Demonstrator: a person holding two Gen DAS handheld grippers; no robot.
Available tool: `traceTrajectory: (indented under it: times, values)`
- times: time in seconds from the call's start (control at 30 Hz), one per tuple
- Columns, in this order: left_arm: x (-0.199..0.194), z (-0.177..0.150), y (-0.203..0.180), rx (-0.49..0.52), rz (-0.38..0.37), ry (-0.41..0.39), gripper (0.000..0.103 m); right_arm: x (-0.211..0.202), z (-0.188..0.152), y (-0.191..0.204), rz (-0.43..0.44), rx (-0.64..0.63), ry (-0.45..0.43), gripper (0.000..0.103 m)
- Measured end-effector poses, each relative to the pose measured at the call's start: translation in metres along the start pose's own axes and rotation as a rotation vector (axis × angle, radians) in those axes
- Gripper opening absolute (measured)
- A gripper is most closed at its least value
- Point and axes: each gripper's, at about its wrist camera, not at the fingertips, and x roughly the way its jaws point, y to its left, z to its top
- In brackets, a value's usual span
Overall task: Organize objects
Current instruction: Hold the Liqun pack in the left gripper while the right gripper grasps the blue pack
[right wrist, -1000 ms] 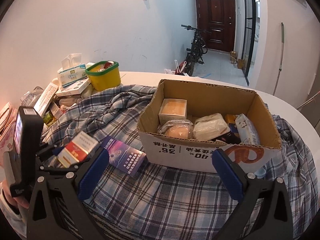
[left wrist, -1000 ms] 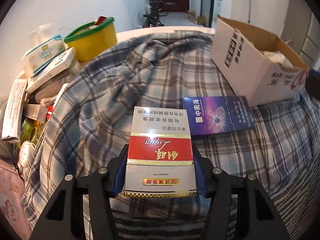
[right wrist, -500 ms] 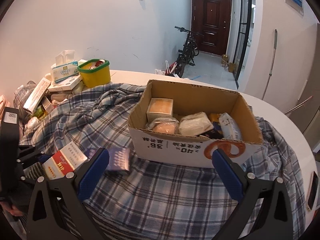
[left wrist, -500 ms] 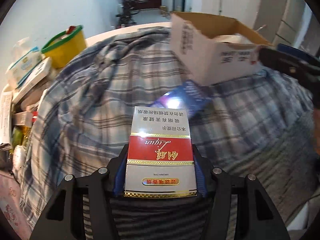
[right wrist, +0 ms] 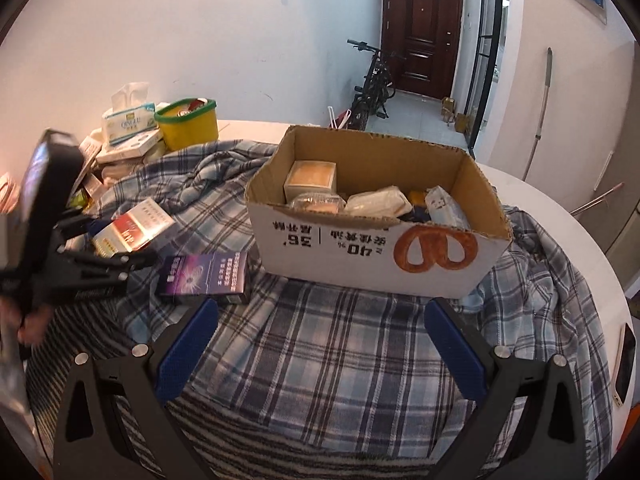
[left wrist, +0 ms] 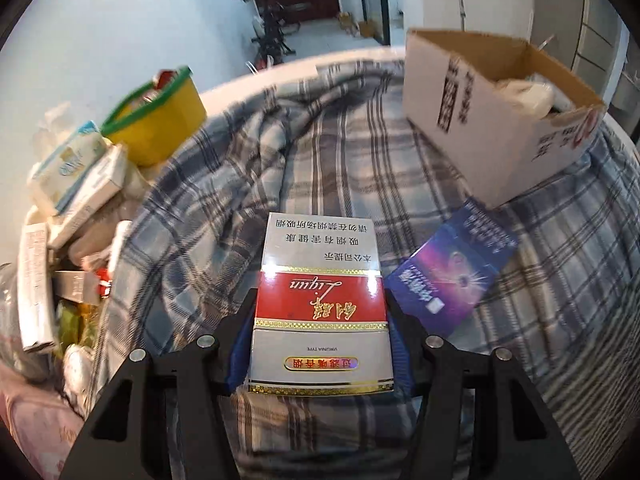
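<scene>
My left gripper (left wrist: pixel 318 344) is shut on a red and white cigarette carton (left wrist: pixel 320 304) and holds it above the plaid cloth (left wrist: pixel 340 168). The carton also shows in the right wrist view (right wrist: pixel 134 226), held at the left. A purple and blue carton (left wrist: pixel 452 272) lies on the cloth just right of it, and also shows in the right wrist view (right wrist: pixel 202 272). An open cardboard box (right wrist: pixel 376 248) with several packets inside stands behind it. My right gripper (right wrist: pixel 320 344) is open and empty, in front of the box.
A yellow tub with a green rim (right wrist: pixel 188 128), a tissue pack (right wrist: pixel 128 122) and a heap of small boxes (left wrist: pixel 80 200) stand at the left. A phone (right wrist: pixel 624 360) lies near the table's right edge. A bicycle (right wrist: pixel 372 80) and a door are behind.
My left gripper has swung back toward the left with the carton, so the box and purple carton sit further right in its view. The right gripper has moved closer to the box.
</scene>
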Motion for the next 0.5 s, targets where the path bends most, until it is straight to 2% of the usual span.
traceTrajectory:
  times: [0.17,0.5]
  values:
    - [0.007,-0.007,-0.013,0.1,-0.049,0.03,0.059,0.0,-0.002,-0.004,-0.013,0.008,0.013,0.103]
    - [-0.014,-0.022,-0.029,0.113,-0.214,0.063,0.059,0.005,-0.001,-0.004,-0.025,0.023,0.02,0.103]
